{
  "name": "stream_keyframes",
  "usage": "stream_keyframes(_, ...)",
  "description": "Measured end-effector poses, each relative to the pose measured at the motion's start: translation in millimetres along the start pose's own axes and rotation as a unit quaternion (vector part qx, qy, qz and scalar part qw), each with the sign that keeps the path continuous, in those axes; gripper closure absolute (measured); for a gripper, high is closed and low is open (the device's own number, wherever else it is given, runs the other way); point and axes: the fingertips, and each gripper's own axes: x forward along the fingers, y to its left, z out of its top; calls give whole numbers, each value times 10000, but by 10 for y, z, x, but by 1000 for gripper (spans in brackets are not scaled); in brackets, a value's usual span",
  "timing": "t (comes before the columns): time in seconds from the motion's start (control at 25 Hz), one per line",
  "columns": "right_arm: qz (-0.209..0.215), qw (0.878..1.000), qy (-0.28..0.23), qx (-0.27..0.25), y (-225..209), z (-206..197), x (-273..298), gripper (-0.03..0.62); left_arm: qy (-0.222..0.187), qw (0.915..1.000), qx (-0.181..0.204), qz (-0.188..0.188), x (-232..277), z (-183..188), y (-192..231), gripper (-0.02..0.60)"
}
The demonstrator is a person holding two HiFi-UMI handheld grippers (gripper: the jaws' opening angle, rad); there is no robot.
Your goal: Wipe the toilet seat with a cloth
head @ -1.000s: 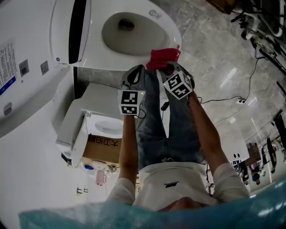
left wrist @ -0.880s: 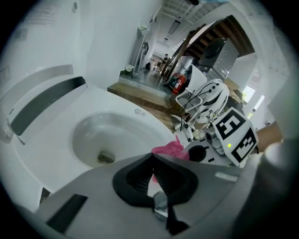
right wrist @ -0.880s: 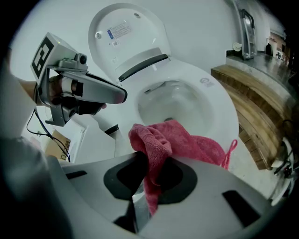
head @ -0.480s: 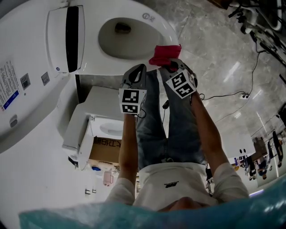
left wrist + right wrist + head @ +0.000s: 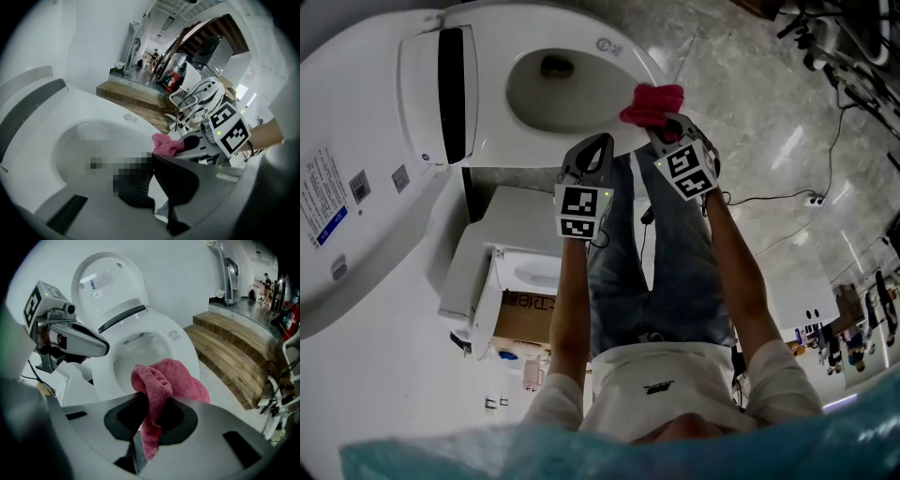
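The right gripper (image 5: 152,414) is clamped on a red-pink cloth (image 5: 165,380), which is bunched between its jaws. The cloth sits at the white toilet seat (image 5: 630,71) rim, at 3 o'clock of the bowl in the head view. The left gripper (image 5: 586,156) is at 7 o'clock of the cloth, jaws together and empty.

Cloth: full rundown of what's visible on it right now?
The cloth is pink-red with a looped, terry-like pile, soft and crumpled. The right gripper is shut on a fold of it: a bunch bulges out beyond the jaws and a short tail hangs down between them. It is held at the toilet seat rim, on the side away from the raised lid. Whether it touches the seat cannot be told. Nothing else touches it.
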Motion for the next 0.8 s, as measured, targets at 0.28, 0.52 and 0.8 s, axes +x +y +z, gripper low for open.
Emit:
stream_keyframes(0.28,-120,9998,-143,59,-212,213,36,545,-88,10000,-17,-22,78,204,74,575)
stream_keyframes(0.52,-209,9995,-239,87,-376,371,59,545,-160,9999,-49,5,107,355,163,575)
stream_keyframes(0.8,-321,9992,-238,-56,-525,589,137,544,-300,9994,-142,41,115,499,288,575)
